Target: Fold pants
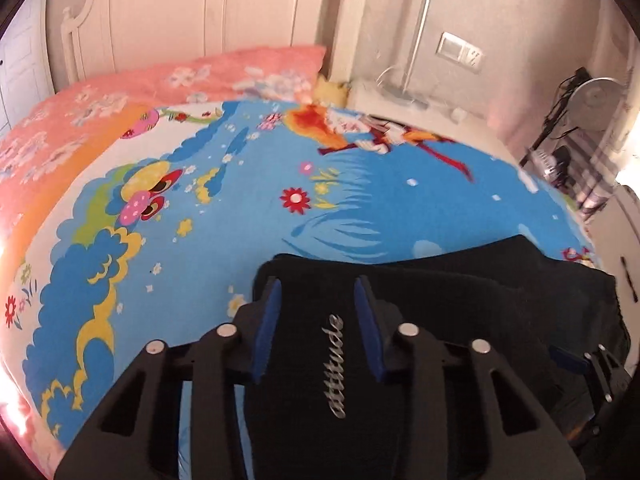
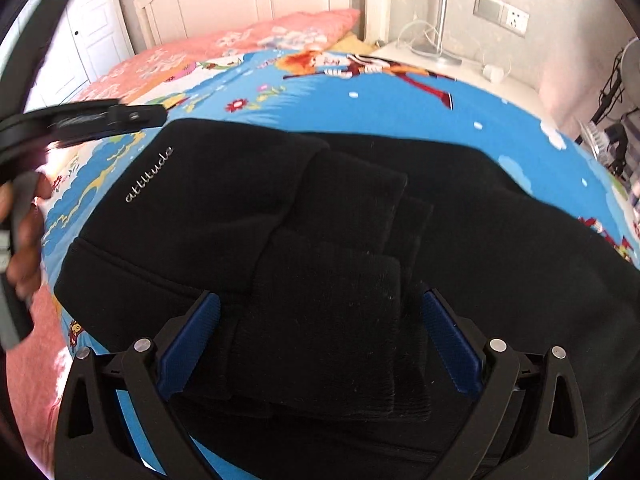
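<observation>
Black pants (image 1: pixel 460 300) lie folded on the blue cartoon bedsheet (image 1: pixel 224 216), silver "attitude" lettering (image 1: pixel 333 366) facing up. My left gripper (image 1: pixel 318 280) hovers over the lettered end, jaws narrowed. Its blue pads (image 1: pixel 266 320) flank the flat, unpinched cloth. In the right wrist view the pants (image 2: pixel 480 220) fill the middle, with ribbed leg ends (image 2: pixel 328 320) folded on top. My right gripper (image 2: pixel 320 294) stands wide open over those leg ends, nothing pressed between its pads (image 2: pixel 188 340). The left gripper (image 2: pixel 136 114), blurred, shows at the pants' far-left corner with a hand (image 2: pixel 24 232) behind it.
Pink floral bedding (image 1: pixel 80 120) lies along the far left by the white headboard (image 1: pixel 180 12). A bedside table with a lamp base (image 2: pixel 432 52) and cables stands at the back right. A fan (image 1: pixel 600 96) and a rack are at the right.
</observation>
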Tool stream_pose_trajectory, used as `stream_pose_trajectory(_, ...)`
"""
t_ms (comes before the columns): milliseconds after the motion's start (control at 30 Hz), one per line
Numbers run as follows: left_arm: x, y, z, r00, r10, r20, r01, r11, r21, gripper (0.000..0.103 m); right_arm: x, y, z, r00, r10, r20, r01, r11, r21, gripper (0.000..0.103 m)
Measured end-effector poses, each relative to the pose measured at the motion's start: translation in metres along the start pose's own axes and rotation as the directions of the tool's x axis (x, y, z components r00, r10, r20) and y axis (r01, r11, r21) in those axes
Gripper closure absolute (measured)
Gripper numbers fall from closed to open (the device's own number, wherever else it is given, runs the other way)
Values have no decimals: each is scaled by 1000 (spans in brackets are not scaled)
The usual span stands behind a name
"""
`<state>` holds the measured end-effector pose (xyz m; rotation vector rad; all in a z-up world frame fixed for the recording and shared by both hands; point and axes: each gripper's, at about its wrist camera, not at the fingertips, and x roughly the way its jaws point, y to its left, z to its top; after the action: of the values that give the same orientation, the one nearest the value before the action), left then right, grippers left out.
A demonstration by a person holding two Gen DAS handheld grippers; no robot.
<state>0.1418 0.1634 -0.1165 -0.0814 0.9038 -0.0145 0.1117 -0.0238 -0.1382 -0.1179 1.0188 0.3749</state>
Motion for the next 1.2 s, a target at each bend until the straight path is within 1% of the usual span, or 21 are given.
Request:
stream_pose_trajectory(67, 22, -1, 3, 998, 20, -67, -18, 999, 39, 65, 2, 0, -1, 1000, -4, -2, 4, 1000, -5, 6)
stream_pose_trajectory(100, 33, -1, 2, 995, 48, -84, -43, 998, 51, 62, 2, 1, -2, 1000, -4, -2, 4, 1000, -6, 6)
stream_pose_trajectory(133, 37, 0, 1, 995, 56, -86, -51, 997, 50, 58, 2, 2, -2, 1000, -5, -3, 5, 1000, -9, 6)
stream_pose_trajectory(167, 37, 1, 0, 995, 58, -79, -55, 998, 44, 53, 3, 2, -3, 1000, -7, -2, 7, 1000, -10, 6)
stream_pose_trajectory(200, 33, 5, -2, 996, 52, -71, -50, 998, 23, 52, 3, 2, -3, 1000, -7, -2, 7, 1000, -11, 5)
stream_pose_trajectory(267, 16, 13, -8, 1000, 20, -25, -20, 999, -25, 52, 3, 1, -3, 1000, -4, -2, 4, 1000, -10, 5)
stream_pose_trajectory(300, 8, 15, -12, 1000, 13, -6, -13, 999, -40, 52, 4, 1, -3, 1000, -3, -2, 3, 1000, -9, 5)
stream_pose_trajectory(400, -17, 30, -35, 1000, -2, 26, 5, 993, -121, 46, 4, 1, -4, 1000, -2, -1, 2, 1000, -3, 5)
stream_pose_trajectory(467, -29, 43, -55, 998, -54, 34, 59, 978, -199, 45, 5, 1, -4, 1000, -2, 2, 2, 1000, -4, 5)
stream_pose_trajectory(533, -44, 52, -81, 990, -128, 63, 140, 954, -265, 45, 5, 0, -5, 1000, 0, 2, 0, 1000, -4, 5)
stream_pose_trajectory(567, -48, 54, -94, 986, -155, 68, 168, 946, -279, 45, 6, 1, -5, 1000, -2, 4, 2, 1000, -3, 5)
stream_pose_trajectory(600, -51, 54, -102, 984, -161, 70, 174, 944, -281, 45, 6, 1, -6, 1000, -4, 7, 4, 1000, -4, 5)
stream_pose_trajectory(667, -52, 53, -118, 979, -192, 70, 204, 940, -273, 37, 5, 1, -7, 1000, -7, 11, 7, 1000, -5, 5)
stream_pose_trajectory(700, -48, 53, -125, 973, -223, 65, 233, 933, -274, 37, 5, 1, -7, 1000, -8, 12, 8, 1000, -5, 5)
stream_pose_trajectory(733, -44, 54, -129, 967, -246, 63, 254, 924, -288, 37, 5, 1, -7, 1000, -10, 13, 10, 1000, -7, 5)
stream_pose_trajectory(800, -37, 60, -135, 951, -300, 76, 308, 894, -324, 36, 5, 0, -6, 1000, -7, 11, 7, 1000, -7, 5)
stream_pose_trajectory(833, -34, 61, -136, 951, -301, 74, 309, 892, -331, 33, 6, 0, -6, 1000, -6, 10, 6, 1000, -7, 5)
stream_pose_trajectory(1000, -33, 59, -139, 950, -300, 86, 311, 895, -318, 33, 2, -1, -2, 1000, -5, 17, 5, 1000, -3, 5)
stream_pose_trajectory(1033, -34, 58, -140, 951, -296, 86, 308, 898, -314, 33, -5, -1, 2, 999, -7, 42, 7, 1000, -4, 5)
stream_pose_trajectory(1100, -35, 57, -141, 954, -287, 86, 299, 903, -308, 32, -20, -1, 12, 992, -17, 125, 19, 1000, -13, 5)
stream_pose_trajectory(1200, -34, 57, -140, 956, -279, 87, 292, 906, -307, 32, -24, -2, 29, 988, -15, 154, 18, 1000, -18, 5)
